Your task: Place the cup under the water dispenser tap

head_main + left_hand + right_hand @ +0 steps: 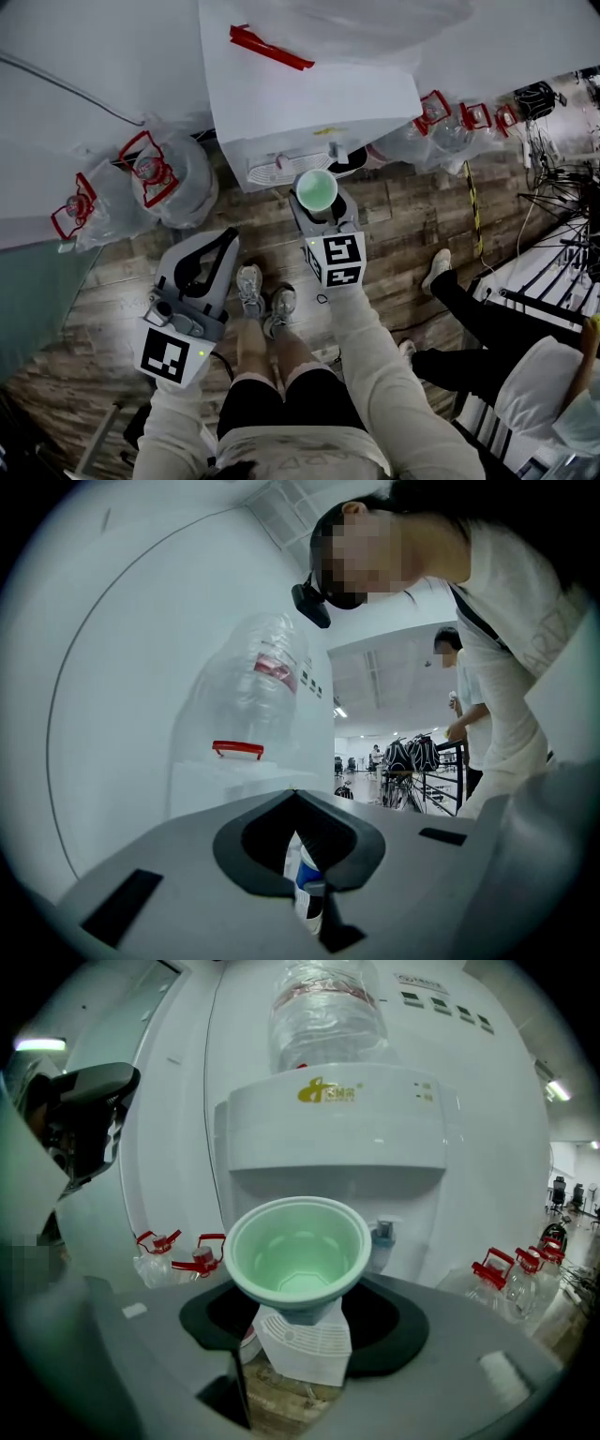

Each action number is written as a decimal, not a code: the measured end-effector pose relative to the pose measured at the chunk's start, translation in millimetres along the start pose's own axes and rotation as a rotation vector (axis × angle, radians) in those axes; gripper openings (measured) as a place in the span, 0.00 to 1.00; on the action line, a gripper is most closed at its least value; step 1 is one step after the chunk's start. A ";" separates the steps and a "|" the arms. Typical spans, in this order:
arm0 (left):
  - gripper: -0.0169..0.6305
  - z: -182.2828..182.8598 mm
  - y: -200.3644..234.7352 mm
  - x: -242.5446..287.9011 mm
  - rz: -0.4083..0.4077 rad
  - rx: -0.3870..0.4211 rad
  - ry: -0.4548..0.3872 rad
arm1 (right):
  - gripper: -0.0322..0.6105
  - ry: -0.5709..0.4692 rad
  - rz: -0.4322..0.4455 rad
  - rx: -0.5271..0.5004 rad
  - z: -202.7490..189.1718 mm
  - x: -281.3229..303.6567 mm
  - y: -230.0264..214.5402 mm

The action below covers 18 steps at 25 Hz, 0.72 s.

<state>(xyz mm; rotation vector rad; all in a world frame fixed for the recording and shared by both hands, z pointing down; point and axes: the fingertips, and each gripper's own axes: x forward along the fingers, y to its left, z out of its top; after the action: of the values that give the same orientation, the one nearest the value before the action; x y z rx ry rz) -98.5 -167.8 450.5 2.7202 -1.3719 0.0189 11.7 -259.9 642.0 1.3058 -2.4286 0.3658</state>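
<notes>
A pale green cup (316, 190) stands upright in my right gripper (319, 204), whose jaws are shut on its lower body. It hangs just in front of the white water dispenser (309, 103), near the taps (335, 150). In the right gripper view the empty cup (296, 1255) sits in front of the dispenser's recess, with the blue tap (381, 1234) just right of its rim and the white drip tray (302, 1346) below it. My left gripper (225, 240) is lower left, away from the dispenser, shut and empty, its tips meeting (293, 797).
Empty water jugs with red handles lie on the wooden floor left of the dispenser (155, 173) and to its right (436, 117). My feet (265, 300) stand between the grippers. Another person's legs (469, 300) and a table with cables (553, 187) are at the right.
</notes>
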 end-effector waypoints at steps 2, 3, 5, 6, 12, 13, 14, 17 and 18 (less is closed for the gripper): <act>0.03 -7.1 1.7 0.4 0.004 -0.001 0.003 | 0.49 0.013 -0.008 0.011 -10.8 8.2 -5.4; 0.03 -10.6 2.4 0.8 0.006 -0.002 0.005 | 0.49 0.019 -0.012 0.015 -16.0 12.3 -8.2; 0.03 -17.0 3.7 2.6 0.008 -0.002 0.008 | 0.49 0.031 -0.019 0.020 -25.2 20.6 -13.9; 0.03 -19.8 4.2 3.6 0.008 -0.001 0.009 | 0.49 0.037 -0.022 0.021 -29.2 24.7 -16.7; 0.03 -32.2 10.1 7.0 0.011 0.008 0.019 | 0.49 0.085 -0.032 0.011 -53.9 48.4 -27.5; 0.03 -33.6 11.7 6.9 0.014 0.009 0.021 | 0.49 0.093 -0.035 0.011 -58.2 52.2 -29.0; 0.03 -35.1 13.6 6.6 0.016 0.010 0.023 | 0.49 0.102 -0.038 0.014 -62.6 55.8 -30.7; 0.03 -39.4 20.1 5.2 0.024 0.010 0.031 | 0.49 0.130 -0.053 0.033 -76.2 66.2 -36.3; 0.03 -40.8 22.4 4.6 0.026 0.010 0.033 | 0.49 0.137 -0.057 0.041 -80.0 70.0 -38.2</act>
<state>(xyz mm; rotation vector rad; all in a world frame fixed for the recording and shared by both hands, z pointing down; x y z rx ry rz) -112.4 -180.9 493.2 2.6975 -1.4014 0.0722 23.2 -301.8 746.3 1.3195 -2.2772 0.4754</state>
